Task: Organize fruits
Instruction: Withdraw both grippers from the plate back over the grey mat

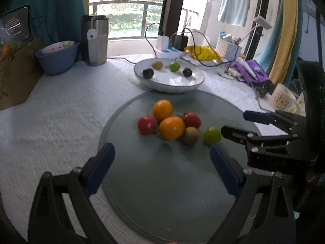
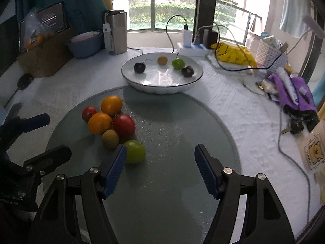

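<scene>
Fruit pile (image 1: 169, 125) of oranges, tomatoes, a kiwi and a green fruit (image 2: 134, 151) on a round glass mat (image 2: 172, 183), left gripper (image 1: 162, 171) and right gripper (image 2: 160, 169) above it, jaws spread, nothing held, white bowl (image 2: 130, 77) with four small fruits behind the mat
</scene>
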`<move>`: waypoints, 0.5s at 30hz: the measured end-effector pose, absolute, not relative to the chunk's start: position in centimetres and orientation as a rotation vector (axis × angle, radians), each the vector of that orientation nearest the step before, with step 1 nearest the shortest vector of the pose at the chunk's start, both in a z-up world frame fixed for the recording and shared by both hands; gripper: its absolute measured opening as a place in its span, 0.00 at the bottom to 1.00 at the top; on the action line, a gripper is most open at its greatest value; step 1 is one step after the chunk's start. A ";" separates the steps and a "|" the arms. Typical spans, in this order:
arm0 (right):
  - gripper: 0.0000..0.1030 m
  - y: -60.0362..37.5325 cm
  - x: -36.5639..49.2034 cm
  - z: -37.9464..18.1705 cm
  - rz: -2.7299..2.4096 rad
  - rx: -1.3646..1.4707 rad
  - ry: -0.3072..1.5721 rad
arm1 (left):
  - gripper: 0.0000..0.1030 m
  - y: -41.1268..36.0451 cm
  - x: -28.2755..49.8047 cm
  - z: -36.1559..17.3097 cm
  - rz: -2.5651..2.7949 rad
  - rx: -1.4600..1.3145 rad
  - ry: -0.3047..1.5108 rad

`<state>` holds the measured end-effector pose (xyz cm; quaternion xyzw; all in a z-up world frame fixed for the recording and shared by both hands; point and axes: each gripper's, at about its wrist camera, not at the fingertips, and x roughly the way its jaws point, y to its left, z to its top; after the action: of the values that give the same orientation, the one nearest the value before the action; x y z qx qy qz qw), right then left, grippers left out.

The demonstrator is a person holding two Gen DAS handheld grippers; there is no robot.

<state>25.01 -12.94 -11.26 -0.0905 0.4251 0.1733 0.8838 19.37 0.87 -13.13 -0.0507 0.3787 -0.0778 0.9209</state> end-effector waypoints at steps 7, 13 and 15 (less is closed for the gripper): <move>0.70 -11.8 25.5 -12.7 0.436 -0.170 0.918 | 0.93 1.5 20.7 -13.9 -0.152 -0.078 0.803; 0.68 -11.2 26.1 -13.4 0.446 -0.173 0.938 | 0.93 2.6 23.5 -14.2 -0.239 0.036 0.860; 0.66 -11.2 26.2 -13.4 0.454 -0.164 0.949 | 0.93 3.0 24.2 -14.4 -0.254 0.088 0.876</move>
<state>26.23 -11.19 -13.42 -0.0784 0.4524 0.2166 0.8616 24.23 3.02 -14.40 0.0423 0.4230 -0.1225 0.8968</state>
